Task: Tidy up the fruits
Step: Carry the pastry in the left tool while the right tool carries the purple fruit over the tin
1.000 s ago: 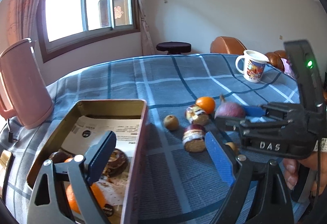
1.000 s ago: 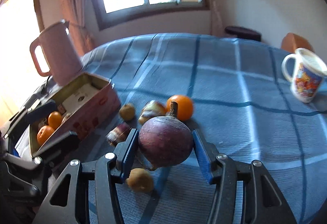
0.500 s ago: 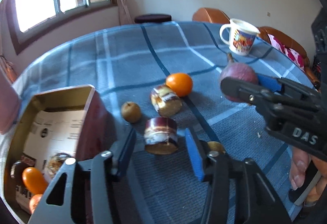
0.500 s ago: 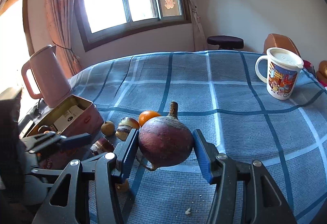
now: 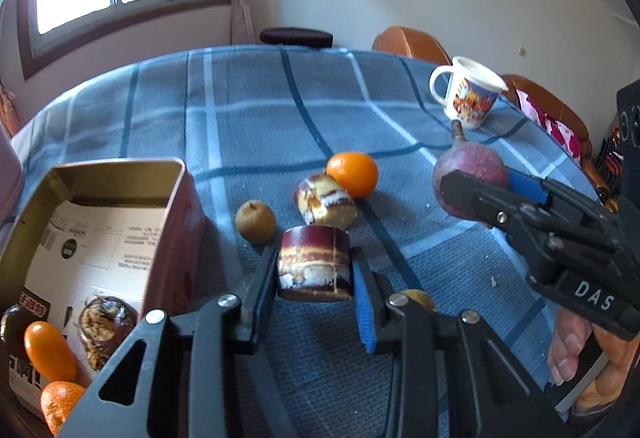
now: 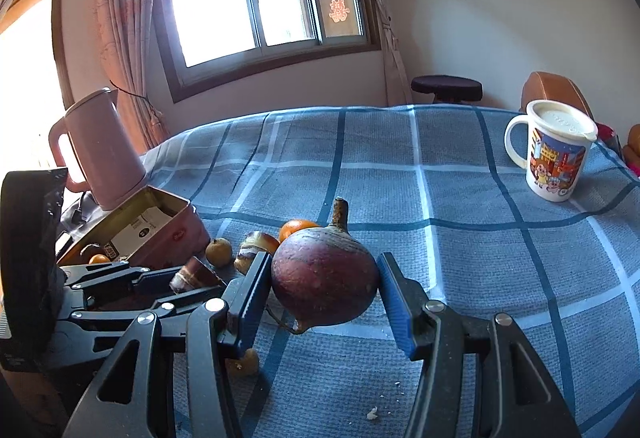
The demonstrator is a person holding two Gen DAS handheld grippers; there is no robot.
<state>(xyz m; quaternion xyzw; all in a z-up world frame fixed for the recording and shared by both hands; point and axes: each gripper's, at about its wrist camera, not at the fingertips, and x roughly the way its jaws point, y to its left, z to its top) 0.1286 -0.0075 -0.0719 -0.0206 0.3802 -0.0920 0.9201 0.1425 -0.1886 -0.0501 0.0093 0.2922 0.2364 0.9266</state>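
Two grippers are at work over the blue plaid tabletop (image 5: 256, 106). Low in the frame's middle, the left gripper (image 5: 315, 278) is closing its jaws on a layered roll slice (image 5: 314, 263), both pads at its sides. At centre right, the right gripper (image 6: 324, 288) is clenched on a purple round fruit (image 6: 325, 278) lifted off the cloth. An open tin (image 5: 112, 174) at lower left contains oranges (image 5: 50, 350). Another orange (image 5: 353, 174) lies mid-frame.
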